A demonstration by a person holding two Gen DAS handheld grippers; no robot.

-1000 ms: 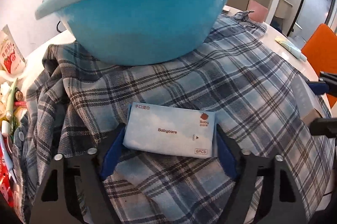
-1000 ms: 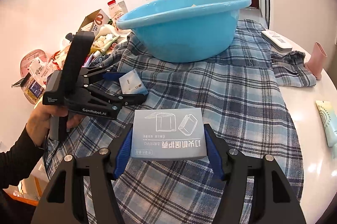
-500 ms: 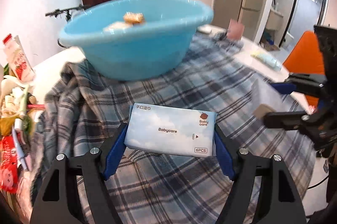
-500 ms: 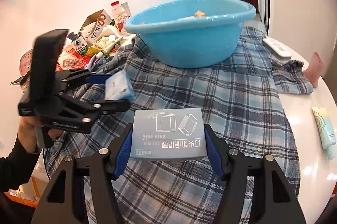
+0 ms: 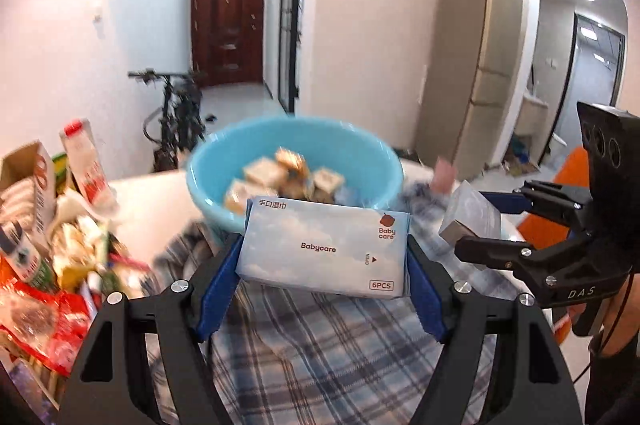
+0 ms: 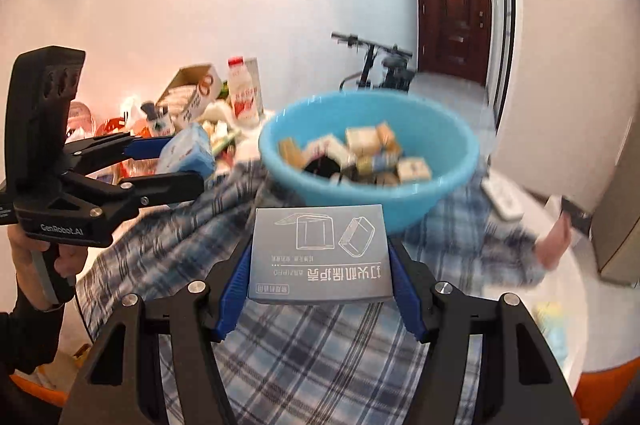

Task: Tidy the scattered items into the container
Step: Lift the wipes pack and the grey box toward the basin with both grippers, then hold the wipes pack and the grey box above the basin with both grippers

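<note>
Holding small boxes (image 6: pixel 362 153): blue basin (image 6: pixel 448 161).

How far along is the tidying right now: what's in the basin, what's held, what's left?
Done: several small packets already lie in the blue basin. In hand: the left gripper is shut on the Babycare wipes pack, and the right gripper is shut on the grey box, both short of the basin. Left: drop both in, then the cartons and wrappers piled beside the plaid cloth.

A pale-blue wipes pack (image 5: pixel 325 249) and a grey box (image 6: pixel 320 253) are hanging level before a blue basin (image 6: pixel 440 161) holding small packets (image 6: pixel 360 149).
</note>
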